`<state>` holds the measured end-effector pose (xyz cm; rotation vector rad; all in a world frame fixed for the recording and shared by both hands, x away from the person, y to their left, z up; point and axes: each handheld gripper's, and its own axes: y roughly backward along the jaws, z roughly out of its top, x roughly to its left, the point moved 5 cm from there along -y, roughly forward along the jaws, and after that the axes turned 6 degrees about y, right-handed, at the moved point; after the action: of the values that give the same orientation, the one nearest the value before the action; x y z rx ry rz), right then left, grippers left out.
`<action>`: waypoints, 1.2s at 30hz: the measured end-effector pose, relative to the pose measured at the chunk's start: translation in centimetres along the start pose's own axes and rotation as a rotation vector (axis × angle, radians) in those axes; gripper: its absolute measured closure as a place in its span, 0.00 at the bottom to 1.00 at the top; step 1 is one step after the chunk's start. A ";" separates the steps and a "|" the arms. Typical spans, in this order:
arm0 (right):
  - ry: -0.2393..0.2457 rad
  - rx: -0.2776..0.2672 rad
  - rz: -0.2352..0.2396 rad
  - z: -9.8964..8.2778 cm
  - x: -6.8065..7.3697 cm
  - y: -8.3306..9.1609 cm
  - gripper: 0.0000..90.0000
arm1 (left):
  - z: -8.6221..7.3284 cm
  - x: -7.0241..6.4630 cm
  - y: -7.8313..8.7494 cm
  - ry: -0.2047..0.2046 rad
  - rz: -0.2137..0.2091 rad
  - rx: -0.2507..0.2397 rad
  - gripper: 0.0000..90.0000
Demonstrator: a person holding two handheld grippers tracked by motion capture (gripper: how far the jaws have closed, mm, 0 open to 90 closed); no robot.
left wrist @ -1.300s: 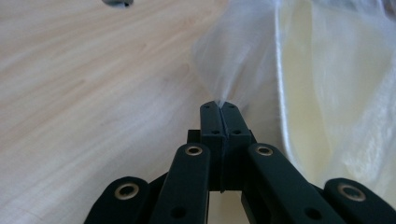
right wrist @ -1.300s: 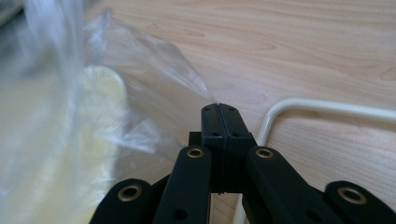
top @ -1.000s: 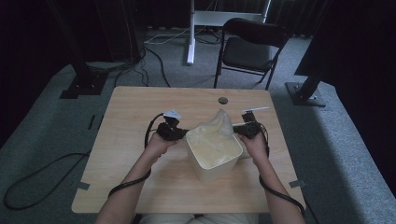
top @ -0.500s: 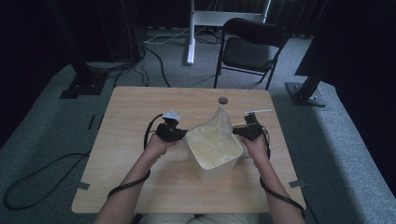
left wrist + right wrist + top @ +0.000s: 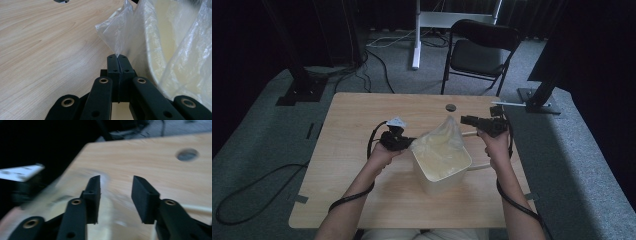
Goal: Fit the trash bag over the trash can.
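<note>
A cream plastic bin (image 5: 443,172) stands at the middle of the wooden table (image 5: 362,115), lined with a clear plastic bag (image 5: 444,137) that puffs up above its rim. My left gripper (image 5: 411,144) sits at the bin's left side, shut on a corner of the bag (image 5: 119,35); in the left gripper view the film runs up out of the closed jaw tips (image 5: 117,57). My right gripper (image 5: 464,120) hangs raised above the bin's far right corner and points left. Its jaws have just been opening, and the right gripper (image 5: 116,180) holds nothing between them.
A round hole (image 5: 451,107) lies in the table near its far edge, also seen in the right gripper view as a dark round hole (image 5: 187,154). A black folding chair (image 5: 482,50) and stand bases sit on the floor beyond. Cables trail from both grippers.
The right gripper has lifted off the bin's right edge and its jaws have spread apart. The left gripper and the bin have stayed put.
</note>
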<state>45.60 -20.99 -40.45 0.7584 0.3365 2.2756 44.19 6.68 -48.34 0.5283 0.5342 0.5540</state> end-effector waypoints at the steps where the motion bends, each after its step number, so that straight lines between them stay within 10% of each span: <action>1: 0.006 -0.008 0.013 0.4 0.6 0.1 0.59 | 0.0 0.0 0.0 -0.003 0.002 0.000 1.00; 10: 0.053 0.049 0.112 0.8 4.1 -1.1 0.52 | 0.0 -0.1 0.1 -0.009 0.004 0.004 1.00; 17: 0.123 0.094 0.103 0.0 5.0 -1.4 1.00 | 0.0 -0.1 0.2 -0.009 0.006 0.010 1.00; 22: 0.192 0.110 0.121 -0.9 6.5 -0.7 1.00 | -0.1 -0.1 0.1 -0.007 0.007 0.010 1.00; 36: 0.173 0.104 0.316 -6.1 9.5 1.3 1.00 | -0.2 0.1 0.4 -0.004 0.014 0.006 1.00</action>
<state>35.74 -15.45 -40.73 0.7083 0.4447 2.6477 43.98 7.12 -48.30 0.5388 0.5284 0.5644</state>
